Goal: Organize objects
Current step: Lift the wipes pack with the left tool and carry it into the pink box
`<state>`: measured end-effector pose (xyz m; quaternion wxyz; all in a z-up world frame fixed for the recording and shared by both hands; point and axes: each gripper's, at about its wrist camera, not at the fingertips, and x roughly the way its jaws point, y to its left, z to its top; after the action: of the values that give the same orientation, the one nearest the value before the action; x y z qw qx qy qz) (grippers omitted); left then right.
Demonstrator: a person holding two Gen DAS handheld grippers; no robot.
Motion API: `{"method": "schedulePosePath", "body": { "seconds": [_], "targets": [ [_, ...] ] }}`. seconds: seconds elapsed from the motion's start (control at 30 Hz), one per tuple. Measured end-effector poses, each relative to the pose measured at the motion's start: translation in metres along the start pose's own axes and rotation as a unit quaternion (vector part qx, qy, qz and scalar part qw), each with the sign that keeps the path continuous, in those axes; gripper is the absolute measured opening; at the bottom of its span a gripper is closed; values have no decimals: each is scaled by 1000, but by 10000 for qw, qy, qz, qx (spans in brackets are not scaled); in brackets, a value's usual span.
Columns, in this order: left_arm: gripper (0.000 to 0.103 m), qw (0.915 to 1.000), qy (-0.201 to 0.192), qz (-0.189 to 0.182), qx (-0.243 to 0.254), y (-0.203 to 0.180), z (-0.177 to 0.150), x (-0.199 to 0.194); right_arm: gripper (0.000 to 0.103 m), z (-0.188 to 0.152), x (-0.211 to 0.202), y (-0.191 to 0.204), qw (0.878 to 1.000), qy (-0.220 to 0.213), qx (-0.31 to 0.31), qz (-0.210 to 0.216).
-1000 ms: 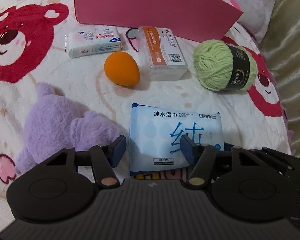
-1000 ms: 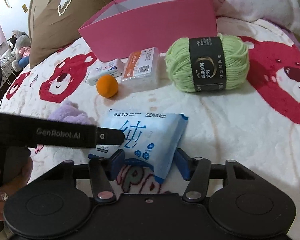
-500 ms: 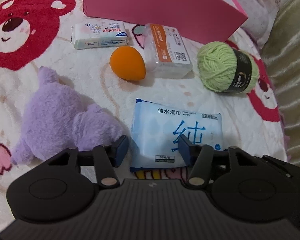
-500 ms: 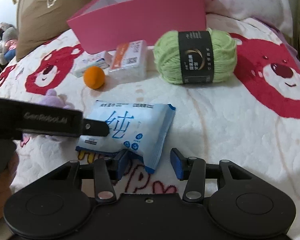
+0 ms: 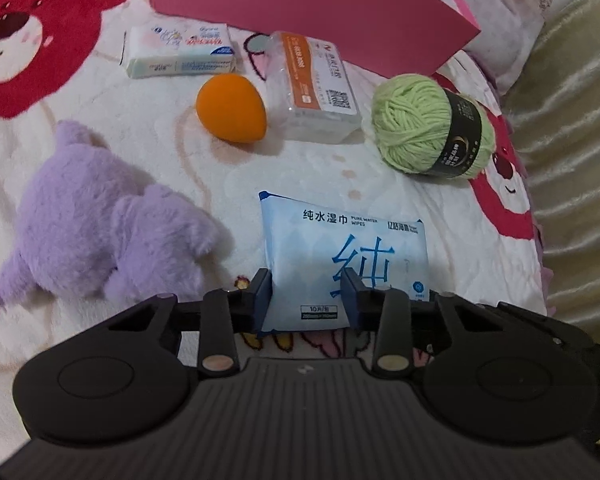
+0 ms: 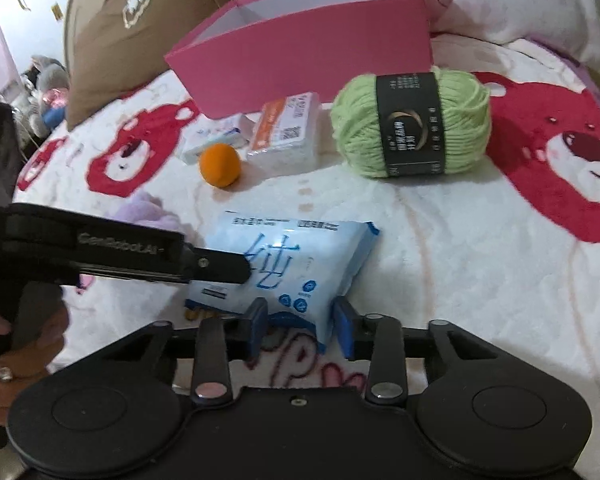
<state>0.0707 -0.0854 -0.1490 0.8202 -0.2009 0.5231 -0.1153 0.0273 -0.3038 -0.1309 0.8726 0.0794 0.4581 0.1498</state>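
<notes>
Bed: a fleece blanket (image 5: 60, 152) printed with red bears carries everything.
Pink box (image 6: 308, 40): open-topped, at 12 o'clock in both views; stiff card, probably the place things go, a judgement only.
Purple plush (image 5: 96, 220): at 9 o'clock from the wipes, soft, squashes under any grip.
Green yarn ball (image 6: 410, 120): at 1 o'clock from the wipes, light, springy; best taken across its paper band.
Wet-wipes pack (image 5: 340, 256): flat on the bed at centre; soft film pouch, slick, likely to sag if lifted by one end.
Left tool (image 5: 306, 296): jaws have just been closing; pads now clamp the near edge of the pack.
Right tool (image 6: 300, 326): jaws have just been closing too; it pinches the pack's near corner.
Hold: a grip at each end should keep the limp pouch level; film may slide, so squeeze on the padded body, not the seam.
Orange sponge (image 5: 232, 108): at 11 o'clock, egg-shaped, light, rolls easily.
</notes>
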Motion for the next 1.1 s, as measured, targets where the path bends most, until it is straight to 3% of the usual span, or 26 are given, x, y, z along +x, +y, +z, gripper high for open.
{"method": "schedulePosePath", "body": {
  "seconds": [0.1, 0.2, 0.47, 0.8, 1.1],
  "targets": [
    [36, 10000, 0, 80, -31, 0, -1, 1, 40, 0, 3, -2, 9998, 37, 166, -59],
    [36, 9999, -53, 75, 118, -4, -4, -2, 41, -3, 6, 8, 9997, 126, -144, -176],
    [36, 9993, -127, 28, 337, -15, -4, -17, 42, -6, -3, 12, 9996, -127, -180, -184],
    [39, 9932, -431, 314, 1031, -43, -3, -44, 53, -2, -21, 25, 9988, -308, -343, -174],
    [39, 9899, -509, 384, 1270, -60, 16, -78, 56, 20, -46, 39, 9966, -468, -673, -109]
  ]
}}
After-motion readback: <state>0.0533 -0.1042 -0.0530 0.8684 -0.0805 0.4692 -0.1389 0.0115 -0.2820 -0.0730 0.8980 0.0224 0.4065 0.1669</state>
